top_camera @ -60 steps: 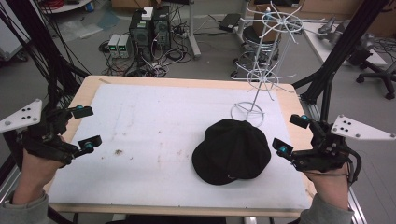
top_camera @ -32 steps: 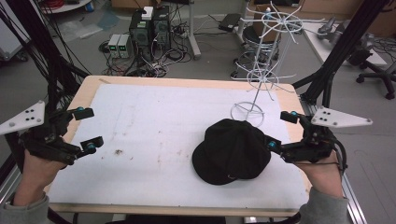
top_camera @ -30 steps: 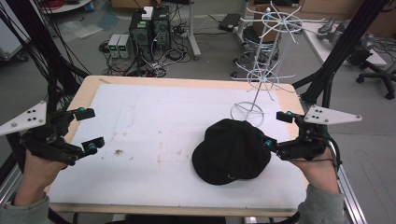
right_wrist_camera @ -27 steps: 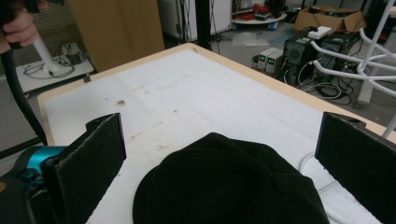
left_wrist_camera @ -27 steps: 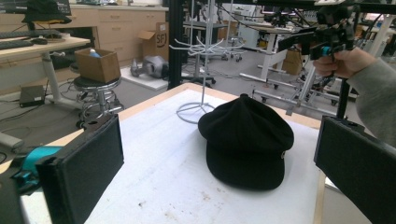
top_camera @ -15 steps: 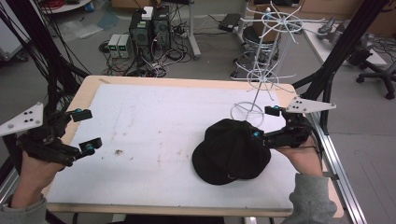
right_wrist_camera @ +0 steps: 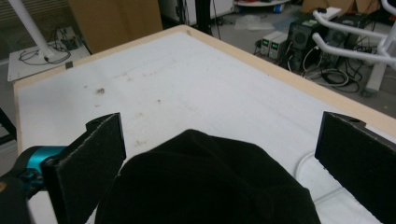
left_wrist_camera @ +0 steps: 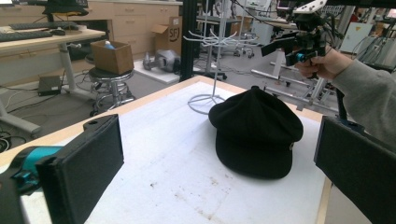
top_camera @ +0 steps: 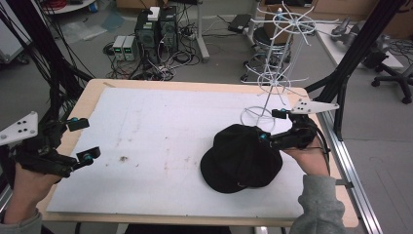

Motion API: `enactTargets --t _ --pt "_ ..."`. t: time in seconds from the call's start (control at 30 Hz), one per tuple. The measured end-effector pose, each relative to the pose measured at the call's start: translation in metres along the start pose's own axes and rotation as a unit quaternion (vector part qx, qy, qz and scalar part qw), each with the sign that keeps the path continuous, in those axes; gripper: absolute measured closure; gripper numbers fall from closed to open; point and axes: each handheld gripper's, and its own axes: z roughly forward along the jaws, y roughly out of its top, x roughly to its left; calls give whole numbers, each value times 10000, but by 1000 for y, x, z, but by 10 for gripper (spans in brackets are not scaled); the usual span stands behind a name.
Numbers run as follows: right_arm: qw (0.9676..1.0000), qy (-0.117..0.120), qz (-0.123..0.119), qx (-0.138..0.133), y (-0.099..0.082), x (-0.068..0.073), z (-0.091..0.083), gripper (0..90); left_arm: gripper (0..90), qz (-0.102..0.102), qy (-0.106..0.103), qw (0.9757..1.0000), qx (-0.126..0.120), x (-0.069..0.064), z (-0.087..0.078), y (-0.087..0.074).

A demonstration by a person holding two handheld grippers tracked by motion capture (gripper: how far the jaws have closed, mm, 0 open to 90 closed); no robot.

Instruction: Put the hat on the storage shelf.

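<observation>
A soft black fabric cap (top_camera: 241, 158) lies at four o'clock on the white-topped wooden table (top_camera: 160, 126), the right gripper (top_camera: 272, 126) wide-jawed over its crown.

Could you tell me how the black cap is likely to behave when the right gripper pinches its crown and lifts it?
The black cap looks like soft fabric, so its crown would probably buckle and sag. It seems light. The open right gripper may catch only a fold.

- The black fabric cap (right_wrist_camera: 205, 186) runs off the bottom edge of the right gripper view
- The white wire rack (top_camera: 277, 63) has its top cut off in the high view
</observation>
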Motion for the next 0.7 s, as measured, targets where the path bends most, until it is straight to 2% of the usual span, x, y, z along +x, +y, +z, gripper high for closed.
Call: enactTargets --t 0.13,0.3,0.5,0.53,0.7 --pt "10000 18 15 -27 -5 -3 3 8 17 14 -10 10000 33 -1 0 0" --pt "9996 92 281 -2 -22 -16 13 8 17 9 -15 10000 54 0 2 -1" --pt "9991 88 395 107 -37 -25 23 8 17 2 -22 9999 99 0 4 -2" --pt "9987 66 459 225 -40 -28 26 8 17 3 -29 9999 104 -1 5 -2" --pt "9988 146 407 228 -47 -31 33 8 17 7 -40 9999 133 -1 7 -3"
